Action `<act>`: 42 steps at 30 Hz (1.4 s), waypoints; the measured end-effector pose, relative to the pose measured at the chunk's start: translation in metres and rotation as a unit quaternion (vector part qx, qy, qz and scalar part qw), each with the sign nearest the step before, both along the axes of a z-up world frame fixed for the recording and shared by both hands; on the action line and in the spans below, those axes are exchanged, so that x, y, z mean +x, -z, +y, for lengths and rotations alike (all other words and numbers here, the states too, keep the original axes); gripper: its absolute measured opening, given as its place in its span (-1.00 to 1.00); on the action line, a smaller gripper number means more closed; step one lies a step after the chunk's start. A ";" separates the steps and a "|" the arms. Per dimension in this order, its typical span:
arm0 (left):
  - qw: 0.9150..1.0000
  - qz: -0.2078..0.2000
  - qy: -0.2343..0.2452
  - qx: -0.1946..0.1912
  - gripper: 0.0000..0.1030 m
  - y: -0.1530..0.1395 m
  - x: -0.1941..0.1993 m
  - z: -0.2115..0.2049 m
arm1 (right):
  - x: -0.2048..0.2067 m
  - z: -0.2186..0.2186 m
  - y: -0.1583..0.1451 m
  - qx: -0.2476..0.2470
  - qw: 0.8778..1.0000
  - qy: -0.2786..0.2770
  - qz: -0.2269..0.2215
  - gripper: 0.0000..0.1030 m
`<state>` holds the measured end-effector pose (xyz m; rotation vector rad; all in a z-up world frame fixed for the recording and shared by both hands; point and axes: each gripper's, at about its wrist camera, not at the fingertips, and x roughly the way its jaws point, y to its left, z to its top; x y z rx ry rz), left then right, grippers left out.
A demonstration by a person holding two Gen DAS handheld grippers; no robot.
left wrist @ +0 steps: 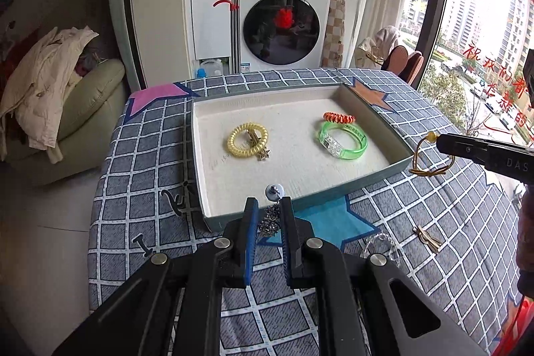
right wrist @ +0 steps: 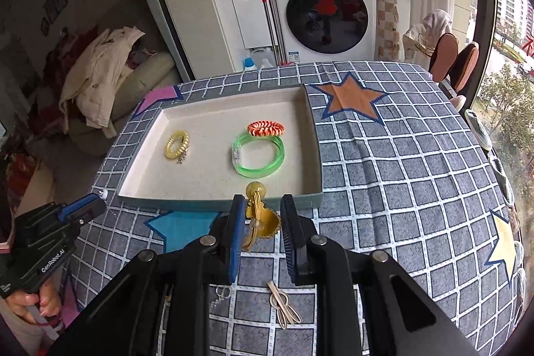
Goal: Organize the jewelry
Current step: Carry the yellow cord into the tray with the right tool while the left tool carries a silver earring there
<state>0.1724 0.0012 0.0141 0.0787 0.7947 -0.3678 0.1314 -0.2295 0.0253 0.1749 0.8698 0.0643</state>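
**Both grippers clamped on jewelry above the near edge of the tray**

The left gripper (left wrist: pixel 269 206) holds a silver beaded piece (left wrist: pixel 269 221) between its blue-edged jaws, which stand narrowly apart and pinch it; a round pale charm (left wrist: pixel 274 192) sticks up past the fingertips, and the dark beaded part hangs between the pads. It is raised off the cloth, just in front of the tray's near wall.

The right gripper (right wrist: pixel 258 206) is likewise closed to a narrow gap on a golden cord ornament (right wrist: pixel 259 216) with a round amber bead (right wrist: pixel 255 189) at its top; the strands trail down between the jaws. In the left wrist view this ornament dangles from the right gripper's tip beside the tray's near right corner.

The tray (left wrist: pixel 380 174), shallow with a cream floor and grey-green walls, already contains a yellow coil bracelet (left wrist: pixel 247 139) with a small star charm (left wrist: pixel 263 154) on the left, and a green clear bangle (left wrist: pixel 342 140) touching an orange-and-white coil band (left wrist: pixel 338 117) on the right.

On the checked tablecloth (right wrist: pixel 400 172) near the grippers lie a pale hair clip (right wrist: pixel 283 306) and a clear beaded bracelet (left wrist: pixel 383 244). A hand (right wrist: pixel 43 302) grips the left gripper's handle.
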 end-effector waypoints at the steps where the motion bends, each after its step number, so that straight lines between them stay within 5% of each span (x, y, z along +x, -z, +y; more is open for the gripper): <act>1: 1.000 0.000 -0.001 0.000 -0.37 -0.001 0.006 -0.001 | 0.007 0.004 0.000 0.003 1.000 -0.004 0.000 -0.54; 20: 0.996 0.077 0.009 0.037 -0.37 0.051 0.099 -0.035 | 0.105 0.034 0.083 0.114 0.987 -0.029 0.109 -0.55; 42: 0.993 0.032 -0.020 0.111 -0.36 0.075 0.111 -0.056 | 0.118 0.019 0.094 -0.031 0.996 0.009 0.084 -0.53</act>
